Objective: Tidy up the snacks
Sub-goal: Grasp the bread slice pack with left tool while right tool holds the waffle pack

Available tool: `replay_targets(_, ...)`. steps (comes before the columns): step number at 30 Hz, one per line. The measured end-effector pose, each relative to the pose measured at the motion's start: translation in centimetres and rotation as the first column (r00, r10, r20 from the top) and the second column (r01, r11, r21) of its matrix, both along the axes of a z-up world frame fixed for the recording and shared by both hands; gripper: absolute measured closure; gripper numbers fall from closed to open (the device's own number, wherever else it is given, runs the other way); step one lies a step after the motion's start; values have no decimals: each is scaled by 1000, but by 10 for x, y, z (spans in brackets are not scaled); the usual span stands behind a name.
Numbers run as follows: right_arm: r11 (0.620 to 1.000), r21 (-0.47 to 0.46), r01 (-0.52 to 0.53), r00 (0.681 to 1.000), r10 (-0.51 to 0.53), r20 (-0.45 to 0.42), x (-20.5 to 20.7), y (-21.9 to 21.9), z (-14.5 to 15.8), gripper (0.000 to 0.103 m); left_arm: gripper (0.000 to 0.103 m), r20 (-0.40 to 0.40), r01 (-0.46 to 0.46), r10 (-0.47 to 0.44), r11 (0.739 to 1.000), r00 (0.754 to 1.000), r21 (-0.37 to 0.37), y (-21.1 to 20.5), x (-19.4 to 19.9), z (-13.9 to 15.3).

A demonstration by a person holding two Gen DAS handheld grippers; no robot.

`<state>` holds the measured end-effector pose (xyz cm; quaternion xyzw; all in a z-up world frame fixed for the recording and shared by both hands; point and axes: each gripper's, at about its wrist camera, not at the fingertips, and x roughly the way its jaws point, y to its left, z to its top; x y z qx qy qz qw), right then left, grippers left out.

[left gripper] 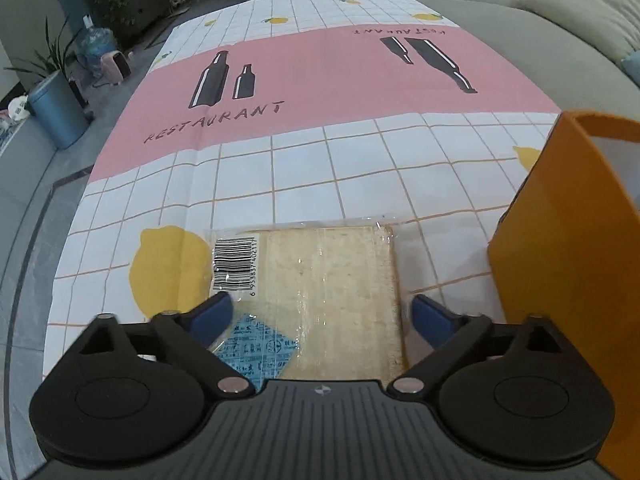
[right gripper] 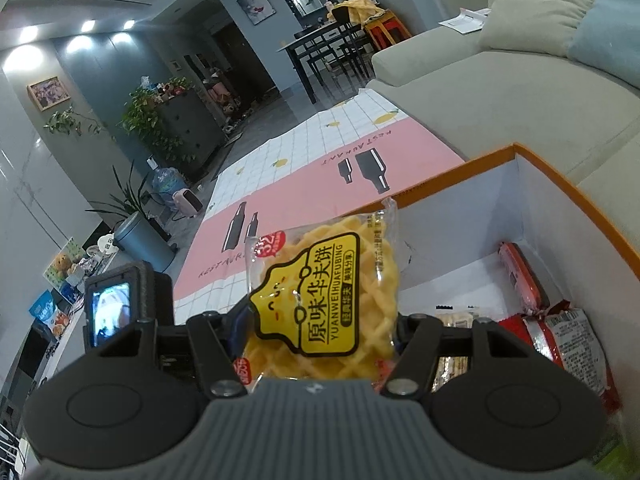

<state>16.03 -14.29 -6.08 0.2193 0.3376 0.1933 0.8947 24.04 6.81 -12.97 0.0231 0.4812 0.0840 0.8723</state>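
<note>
A clear-wrapped sandwich bread packet [left gripper: 328, 288] with a barcode and a blue label lies flat on the checked tablecloth [left gripper: 320, 168]. My left gripper [left gripper: 322, 314] stands open astride the packet's near end, one blue fingertip [left gripper: 216, 312] on each side. The orange box [left gripper: 560, 240] is just right of it. In the right wrist view my right gripper [right gripper: 320, 320] is shut on a yellow waffle packet [right gripper: 324, 300], held upright over the near left edge of the orange box [right gripper: 460, 220]; its fingertips are hidden behind the packet.
Inside the white-lined box lie red snack packets [right gripper: 520, 276] and other wrapped snacks [right gripper: 568, 340]. A grey sofa [left gripper: 520, 20] runs along the cloth's right side. The left gripper's camera [right gripper: 116, 312] shows at the left of the right wrist view. A blue bin [left gripper: 56, 112] stands on the floor.
</note>
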Motion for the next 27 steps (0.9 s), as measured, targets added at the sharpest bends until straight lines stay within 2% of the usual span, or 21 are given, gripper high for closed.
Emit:
replay_targets(5,1000,4,-13,1000,13,0,-1,3,-2,42,0,-1,31,-31,997,1000,69,-9,-1,-6)
replay_targets(7,1000,1,-20,1000,20,-5,-1,5,-4,42,0,4,12,-12,999,1000,35,-4,-2,-4)
replay_targets(9,1000,-1,-30,1000,30,-6,-1,6,-5,42,0,8,-19,19,999,1000,-51,9,-5,4)
replay_targets(12,999,-4,-45,999,45,-7,-1,10,-5,42,0,15,-31,34,984,999,-177,31,-8,11)
replay_targets(13,999,-3,-46,999,46,-8,-1,10,-6,42,0,22,-28,33,980,999,-199,37,-8,11)
replay_targets(14,999,-2,-46,999,46,-10,0,10,-7,42,0,26,-23,29,981,999,-195,40,-8,11)
replay_targets(16,999,-1,-47,999,47,-16,1,11,-8,42,0,-6,-45,45,993,999,-113,41,-4,8)
replay_targets(17,999,-2,-47,999,47,-18,1,11,-8,42,0,-11,-49,48,992,999,-120,45,-2,8)
replay_targets(19,999,-4,-49,999,49,-15,0,10,-7,42,0,-35,-47,40,970,999,-237,58,1,9)
replay_targets(21,999,2,-48,999,48,-15,0,9,-7,42,0,-70,-55,36,952,997,-302,66,7,5)
replay_targets(24,999,12,-38,999,38,-26,2,8,-8,42,0,-82,-10,-12,965,997,-264,60,12,-1)
replay_targets(27,999,16,-32,999,32,-37,4,8,-10,42,0,-84,2,-26,963,996,-268,54,11,-1)
